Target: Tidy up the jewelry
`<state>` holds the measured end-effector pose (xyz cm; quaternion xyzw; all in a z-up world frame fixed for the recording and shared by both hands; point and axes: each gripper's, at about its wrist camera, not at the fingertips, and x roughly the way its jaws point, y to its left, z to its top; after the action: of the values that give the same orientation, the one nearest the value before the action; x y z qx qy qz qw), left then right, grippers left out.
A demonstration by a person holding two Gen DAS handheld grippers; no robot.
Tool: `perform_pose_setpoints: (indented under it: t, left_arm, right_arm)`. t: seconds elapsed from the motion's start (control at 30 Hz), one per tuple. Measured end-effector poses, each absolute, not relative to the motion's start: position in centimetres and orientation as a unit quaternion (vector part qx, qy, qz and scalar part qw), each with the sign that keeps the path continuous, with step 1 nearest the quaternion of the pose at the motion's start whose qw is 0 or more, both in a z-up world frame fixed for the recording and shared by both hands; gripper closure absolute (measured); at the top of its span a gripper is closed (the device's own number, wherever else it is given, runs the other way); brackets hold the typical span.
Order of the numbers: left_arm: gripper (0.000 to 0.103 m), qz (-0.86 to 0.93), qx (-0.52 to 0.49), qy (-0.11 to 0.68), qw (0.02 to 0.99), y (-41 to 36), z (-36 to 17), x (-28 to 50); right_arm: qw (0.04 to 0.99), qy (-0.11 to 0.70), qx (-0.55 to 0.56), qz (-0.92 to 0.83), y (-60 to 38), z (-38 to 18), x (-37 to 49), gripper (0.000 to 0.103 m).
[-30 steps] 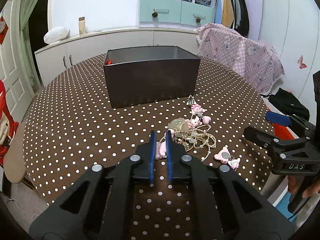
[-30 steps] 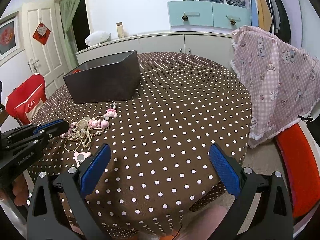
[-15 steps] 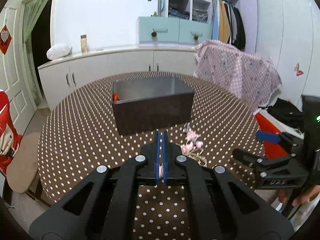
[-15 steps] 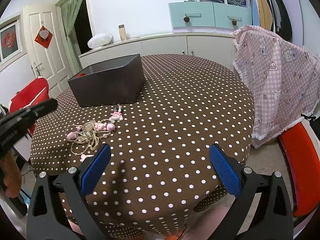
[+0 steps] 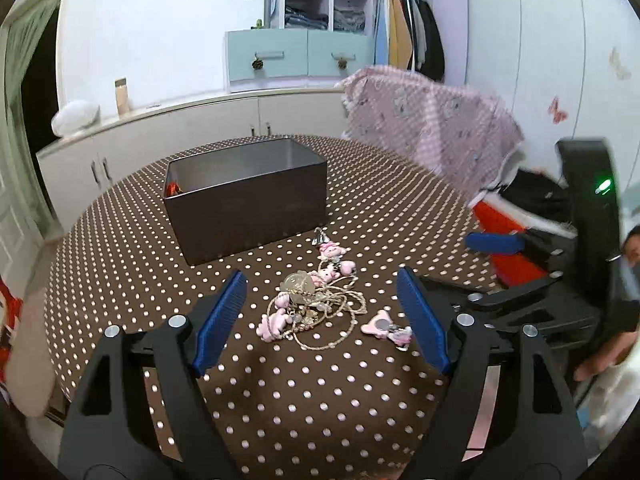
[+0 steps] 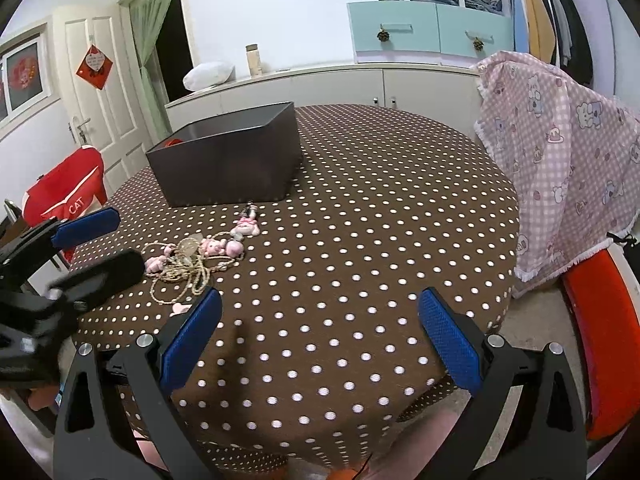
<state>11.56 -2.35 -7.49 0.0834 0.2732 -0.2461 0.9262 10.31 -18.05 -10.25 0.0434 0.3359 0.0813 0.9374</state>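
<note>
With left gripper (image 5: 320,312) jaws opening empty above the tangled jewelry pile (image 5: 320,304) and right gripper (image 6: 320,336) spread idle, select one piece, clamp, transfer into dark box (image 5: 248,196).

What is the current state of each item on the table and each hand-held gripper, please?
Dark box: open-topped, upright.
Jewelry pile: tangled, on the tablecloth, outside the box.
Left hand-held gripper: jaws opening, nothing held.
Right hand-held gripper: open, empty.

We read only one word, "CAT", in white letters on the red chair cover (image 6: 66,196) beside the table; the red door hanging's (image 6: 94,66) characters are too small for us.
</note>
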Motion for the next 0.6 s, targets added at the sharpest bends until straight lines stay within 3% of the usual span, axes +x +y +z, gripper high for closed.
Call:
perform_pose_setpoints:
  t: [0.23, 0.3, 0.43, 0.47, 0.6]
  left_arm:
    - [0.041, -0.217, 0.11, 0.317, 0.917, -3.8, -9.2, 13.5]
    - [0.072, -0.209, 0.116, 0.333, 0.912, -4.0, -9.7, 13.9]
    - [0.084, -0.195, 0.121, 0.331, 0.915, -4.1, -9.7, 14.1]
    - [0.096, -0.192, 0.117, 0.329, 0.917, -3.9, -9.6, 14.1]
    - [0.099, -0.181, 0.104, 0.326, 0.922, -3.1, -9.0, 14.3]
  right_arm:
    - [0.937, 0.336, 0.064, 0.067, -19.8, -10.5, 10.0, 0.008]
    - [0.938, 0.335, 0.061, 0.067, -19.9, -10.5, 10.0, 0.008]
    - [0.938, 0.334, 0.064, 0.068, -20.0, -10.5, 10.0, 0.008]
    - [0.938, 0.334, 0.065, 0.069, -20.0, -10.5, 10.0, 0.008]
    - [0.938, 0.333, 0.068, 0.071, -20.3, -10.4, 10.2, 0.008]
